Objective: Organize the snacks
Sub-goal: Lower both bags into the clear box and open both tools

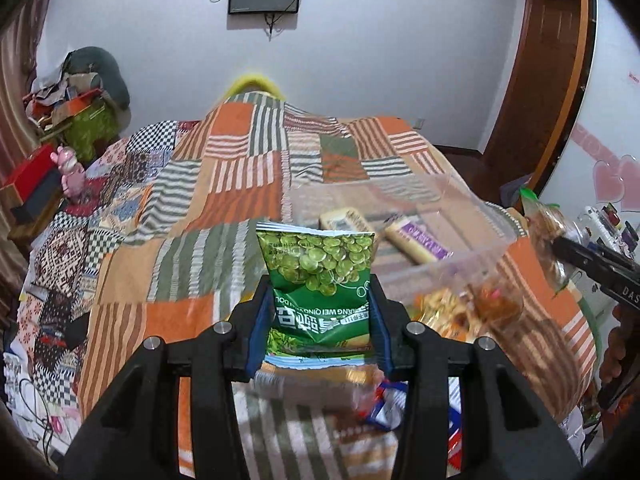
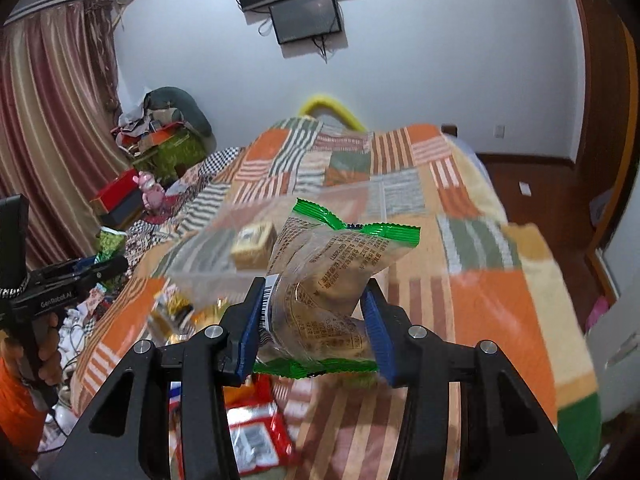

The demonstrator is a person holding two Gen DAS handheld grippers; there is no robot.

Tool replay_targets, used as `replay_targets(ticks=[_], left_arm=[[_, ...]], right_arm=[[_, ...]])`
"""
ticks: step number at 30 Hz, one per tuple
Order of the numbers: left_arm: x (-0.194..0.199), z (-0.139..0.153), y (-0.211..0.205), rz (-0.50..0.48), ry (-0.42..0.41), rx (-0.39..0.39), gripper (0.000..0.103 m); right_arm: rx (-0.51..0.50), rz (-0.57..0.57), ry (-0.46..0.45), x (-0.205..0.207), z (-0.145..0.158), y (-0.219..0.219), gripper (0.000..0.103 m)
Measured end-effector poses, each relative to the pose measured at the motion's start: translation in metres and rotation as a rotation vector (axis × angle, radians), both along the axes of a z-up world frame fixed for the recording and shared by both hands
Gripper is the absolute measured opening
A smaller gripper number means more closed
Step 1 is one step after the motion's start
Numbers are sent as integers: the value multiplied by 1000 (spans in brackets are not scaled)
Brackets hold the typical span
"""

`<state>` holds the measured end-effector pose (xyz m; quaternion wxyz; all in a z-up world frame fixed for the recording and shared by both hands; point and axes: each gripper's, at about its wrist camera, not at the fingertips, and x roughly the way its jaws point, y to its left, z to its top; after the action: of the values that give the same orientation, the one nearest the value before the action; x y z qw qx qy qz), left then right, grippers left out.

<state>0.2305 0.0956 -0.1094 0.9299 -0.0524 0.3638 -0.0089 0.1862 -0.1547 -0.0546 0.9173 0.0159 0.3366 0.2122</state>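
Observation:
My left gripper [image 1: 320, 294] is shut on a green pea snack bag [image 1: 320, 264], which stands upright between the blue pads above the bed. My right gripper [image 2: 316, 294] is shut on a clear biscuit packet with green ends [image 2: 336, 256]. Just beyond both grippers a clear plastic box [image 1: 460, 208] sits on the quilt with two yellow bars [image 1: 420, 244] inside. In the left wrist view the right gripper [image 1: 592, 264] enters from the right with its packet [image 1: 548, 232]. The left gripper [image 2: 108, 266] shows at the left edge of the right wrist view.
Loose snacks lie on the patchwork quilt [image 1: 224, 200] below the grippers: a red packet [image 2: 256, 432], a blue-and-white packet [image 1: 388, 404], orange ones [image 1: 452, 308]. Left of the bed are a red box [image 1: 32, 176] and a pink toy [image 1: 70, 172]. A wooden door frame [image 1: 536, 80] stands right.

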Motion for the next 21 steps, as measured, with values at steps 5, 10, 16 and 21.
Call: replay_targets(ticks=[5,10,16,21], left_arm=[[16,6,-8,-17,-17,1,43],[34,5,-11,-32,-18,-4,43],[61,-6,-17,-45,19,-28,43],[83,-21,-27,-69,62,-12,43]], right_arm=[[-18,7,-38,17,6,7,44],[-27,12,-51,36,8,10,44],[-41,24,-40,55,0,16,44],[-69,42,-15,69,-11,24,44]])
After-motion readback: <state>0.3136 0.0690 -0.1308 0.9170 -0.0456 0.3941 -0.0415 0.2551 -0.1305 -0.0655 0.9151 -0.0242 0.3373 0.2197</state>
